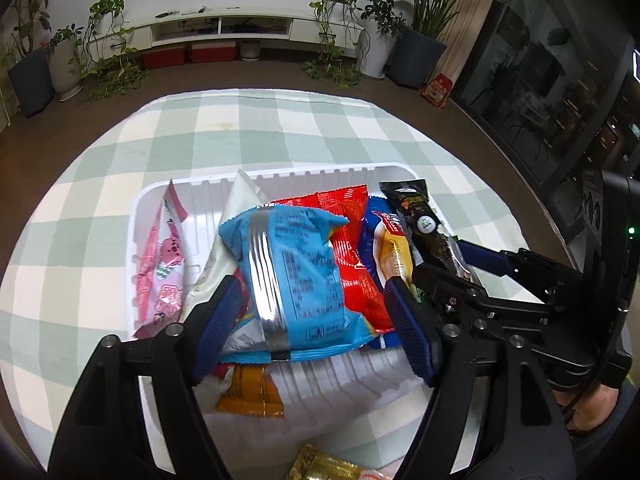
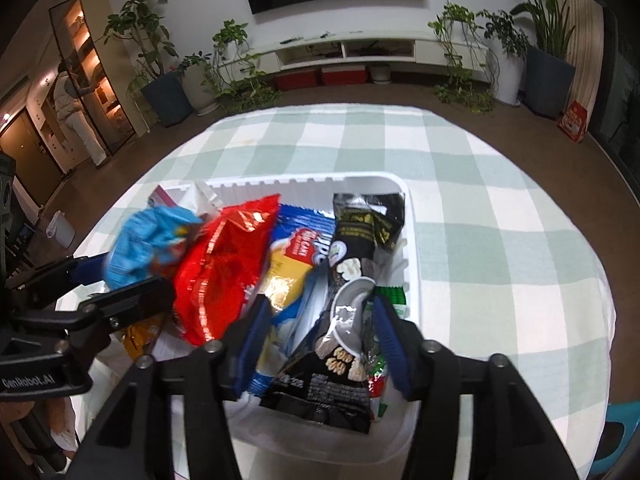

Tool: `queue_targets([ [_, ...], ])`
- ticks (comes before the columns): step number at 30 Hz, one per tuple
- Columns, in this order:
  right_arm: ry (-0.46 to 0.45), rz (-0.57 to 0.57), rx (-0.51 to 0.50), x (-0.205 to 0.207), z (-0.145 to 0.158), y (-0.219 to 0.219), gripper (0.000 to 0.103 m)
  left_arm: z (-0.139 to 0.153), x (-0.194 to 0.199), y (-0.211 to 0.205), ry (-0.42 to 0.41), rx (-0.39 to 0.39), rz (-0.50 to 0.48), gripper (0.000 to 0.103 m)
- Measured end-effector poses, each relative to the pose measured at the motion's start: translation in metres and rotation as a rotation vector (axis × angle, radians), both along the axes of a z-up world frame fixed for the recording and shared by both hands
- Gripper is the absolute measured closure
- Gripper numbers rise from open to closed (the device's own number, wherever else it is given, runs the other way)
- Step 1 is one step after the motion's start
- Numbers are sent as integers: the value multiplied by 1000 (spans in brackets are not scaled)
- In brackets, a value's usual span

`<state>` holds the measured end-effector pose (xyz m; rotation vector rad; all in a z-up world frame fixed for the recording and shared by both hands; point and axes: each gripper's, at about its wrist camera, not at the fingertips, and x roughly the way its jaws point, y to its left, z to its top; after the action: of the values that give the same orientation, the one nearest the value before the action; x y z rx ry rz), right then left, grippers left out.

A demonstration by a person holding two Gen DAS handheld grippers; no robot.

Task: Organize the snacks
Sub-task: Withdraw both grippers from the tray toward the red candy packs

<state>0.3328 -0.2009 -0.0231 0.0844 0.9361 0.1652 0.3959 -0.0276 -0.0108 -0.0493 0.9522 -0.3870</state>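
Observation:
A white tray point(image 1: 256, 178) on the checked tablecloth holds several snack packets. My left gripper point(image 1: 312, 320) is open, its blue pads either side of a light blue packet point(image 1: 296, 276) that lies on a red packet point(image 1: 354, 240). My right gripper point(image 2: 320, 344) is open around a black packet point(image 2: 352, 280) at the tray's right side, beside a blue-and-yellow packet point(image 2: 288, 264). The right gripper also shows in the left wrist view point(image 1: 440, 264). A pink packet point(image 1: 160, 264) stands at the tray's left, an orange one point(image 1: 252, 392) at the front.
A gold packet point(image 1: 320, 468) lies on the tablecloth point(image 1: 280, 128) in front of the tray. The round table's edge curves all around. Beyond it are potted plants point(image 2: 160, 80), a TV cabinet point(image 2: 360, 52) and a person point(image 2: 76, 112) at far left.

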Motion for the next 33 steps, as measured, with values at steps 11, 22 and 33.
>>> queue_targets([
  [11, -44, -15, 25, -22, 16, -12, 27, 30, -40, 13, -56, -19, -3, 17],
  [22, -117, -2, 188, -75, 29, -28, 17, 45, -108, 45, -111, -70, 14, 13],
  [33, -112, -116, 582, -162, 7, -71, 0, 2, -195, 73, -136, -68, -11, 2],
])
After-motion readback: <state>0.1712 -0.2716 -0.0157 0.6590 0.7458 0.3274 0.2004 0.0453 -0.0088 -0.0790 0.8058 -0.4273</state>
